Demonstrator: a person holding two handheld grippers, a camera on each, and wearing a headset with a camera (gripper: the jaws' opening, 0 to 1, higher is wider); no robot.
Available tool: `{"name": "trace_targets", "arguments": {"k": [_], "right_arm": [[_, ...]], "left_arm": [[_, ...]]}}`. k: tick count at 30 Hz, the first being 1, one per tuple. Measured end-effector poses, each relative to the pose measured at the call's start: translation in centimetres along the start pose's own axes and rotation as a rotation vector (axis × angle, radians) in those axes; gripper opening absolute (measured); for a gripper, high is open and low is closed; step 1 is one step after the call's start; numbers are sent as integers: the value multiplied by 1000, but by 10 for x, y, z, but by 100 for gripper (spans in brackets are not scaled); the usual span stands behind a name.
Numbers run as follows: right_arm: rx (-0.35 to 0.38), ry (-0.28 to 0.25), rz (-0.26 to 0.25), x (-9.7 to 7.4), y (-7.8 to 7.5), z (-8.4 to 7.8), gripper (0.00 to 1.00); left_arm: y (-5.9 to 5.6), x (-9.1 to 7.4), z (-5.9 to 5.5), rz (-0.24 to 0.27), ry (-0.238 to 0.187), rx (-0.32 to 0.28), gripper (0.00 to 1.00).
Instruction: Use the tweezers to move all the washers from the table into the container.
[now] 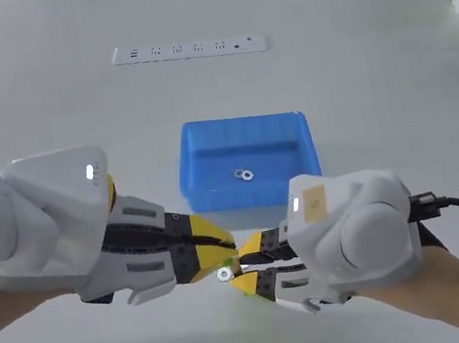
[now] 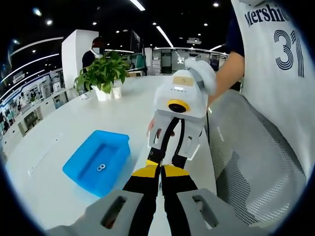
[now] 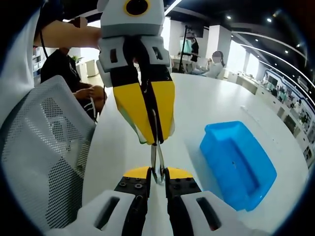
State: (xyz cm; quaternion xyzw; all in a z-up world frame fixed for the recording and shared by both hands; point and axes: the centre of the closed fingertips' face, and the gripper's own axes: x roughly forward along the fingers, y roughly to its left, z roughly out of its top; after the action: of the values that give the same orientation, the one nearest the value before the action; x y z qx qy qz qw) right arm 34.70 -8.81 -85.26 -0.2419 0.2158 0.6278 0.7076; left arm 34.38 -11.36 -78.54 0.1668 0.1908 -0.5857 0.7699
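My right gripper [image 3: 157,178] is closed on one end of the tweezers [image 3: 157,160]. The left gripper [image 3: 155,140] faces it tip to tip, its yellow jaws pinched on the same thin metal strip a little further along. So both are shut on the tool and neither has anything else.

In the head view a washer [image 1: 224,274] sits right under the spot where the jaws meet. I read it as lying on the counter [image 1: 352,61], though I cannot tell whether the tweezer tips touch it. The blue container [image 1: 234,199] stands just beyond, with two washers [image 1: 243,174] already on its floor. A power strip [image 1: 188,50] lies well behind it.

I expect the tweezers to be light, springy and slick. Held too near the tips they will not close, and held too far back they will twist in the jaws. I would grip them mid-length, flat sides against the pads.

The washer looks like a small flat metal ring, stiff and almost weightless, and it hugs the smooth top. It will likely skate away if pushed from the side. I would take it with one tip through the hole and the other over the outer edge, squeeze gently, and carry it low.
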Motion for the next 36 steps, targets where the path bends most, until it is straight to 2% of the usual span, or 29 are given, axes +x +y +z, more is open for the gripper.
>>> {"name": "trace_targets", "arguments": {"k": [6,23,36], "right_arm": [[0,2,7,2,0,0,13],[11,-3,7,2,1,0,13],[30,-10,24,3,1,0,12]], "left_arm": [[1,2,-2,-3,8,-1,6],[1,3,-1,0,-5,-8,6],[2,2,-2,-9,12,-12,6]]}}
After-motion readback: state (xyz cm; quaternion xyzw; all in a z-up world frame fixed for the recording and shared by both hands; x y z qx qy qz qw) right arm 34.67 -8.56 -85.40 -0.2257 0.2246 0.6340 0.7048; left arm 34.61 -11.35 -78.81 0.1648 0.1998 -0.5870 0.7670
